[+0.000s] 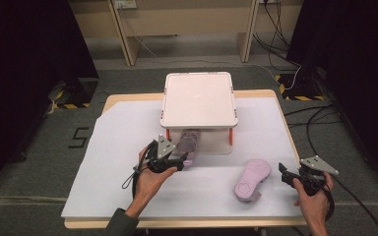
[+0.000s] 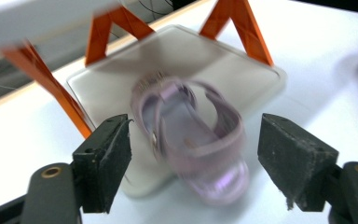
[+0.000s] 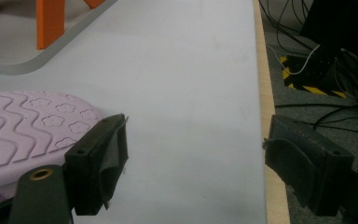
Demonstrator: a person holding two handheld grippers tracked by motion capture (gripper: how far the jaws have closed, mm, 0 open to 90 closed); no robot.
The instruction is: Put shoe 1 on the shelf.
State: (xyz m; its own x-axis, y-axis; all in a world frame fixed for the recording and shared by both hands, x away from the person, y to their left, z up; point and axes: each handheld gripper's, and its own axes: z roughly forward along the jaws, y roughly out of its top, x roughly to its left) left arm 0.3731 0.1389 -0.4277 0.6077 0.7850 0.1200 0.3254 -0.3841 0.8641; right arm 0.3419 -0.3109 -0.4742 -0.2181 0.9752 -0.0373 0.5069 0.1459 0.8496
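Grippers at table's near edge: left gripper, jaws apart, points toward 1 o'clock at a pink sandal on the shelf's lower tray; right gripper, jaws apart, sits at 3 o'clock of an overturned sandal.

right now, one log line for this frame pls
left gripper open, jaws either side of pink sandal at rack front | right gripper open, idle | second sandal sole-up on table

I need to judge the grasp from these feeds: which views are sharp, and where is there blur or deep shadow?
Left gripper view: motion blur smears the pink sandal and the orange legs of the shelf; the jaws stay sharp. Right gripper view: sharp, the tread of the overturned sandal is crisp. High view: soft and low in detail, evenly lit on the table, black at both sides.
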